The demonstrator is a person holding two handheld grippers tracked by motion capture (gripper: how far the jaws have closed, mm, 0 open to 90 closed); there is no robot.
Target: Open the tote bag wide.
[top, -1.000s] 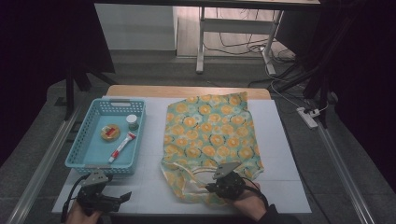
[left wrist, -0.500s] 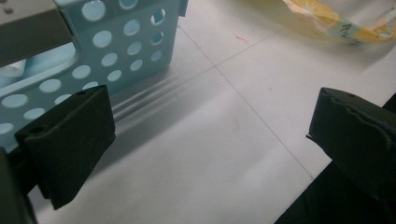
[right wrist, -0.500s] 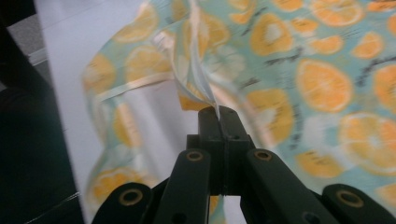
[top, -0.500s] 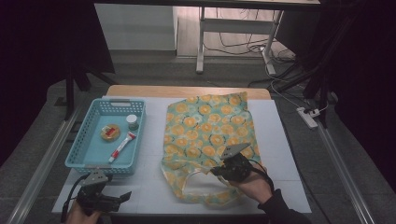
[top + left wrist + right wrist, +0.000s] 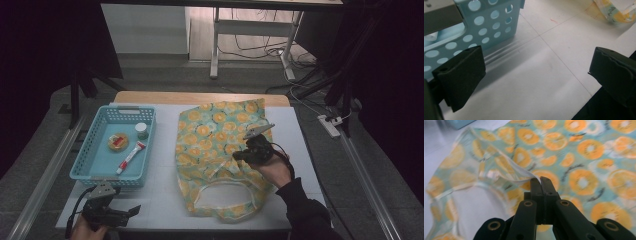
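Nearest the table's front edge, the left gripper (image 5: 131, 212) rests low by the basket (image 5: 84, 169), its jaws spread wide with nothing between them; in its own view only bare table (image 5: 544, 70) lies between the pads. Further in, the bag (image 5: 220, 130) lies flat in the middle of the table, right of the basket, its orange-slice print up and its mouth and handle loop toward the person. The right gripper (image 5: 540, 182) has its jaws clenched on a thin edge of the bag's cloth near the mouth, lifting that layer in a soft ridge.

The bag looks light and quite limp: it drapes and wrinkles where pinched, so it will sag and fold rather than hold any shape, and one pinch likely lifts only the upper layer. The hemmed rim or handle strap seems the surest place to hold, since the binding is thicker and less apt to slip out. A second hold on the opposite rim would probably keep the mouth open.

Inside the basket sit a tube (image 5: 129, 156), a round tin (image 5: 118, 141) and a small jar (image 5: 142, 130).
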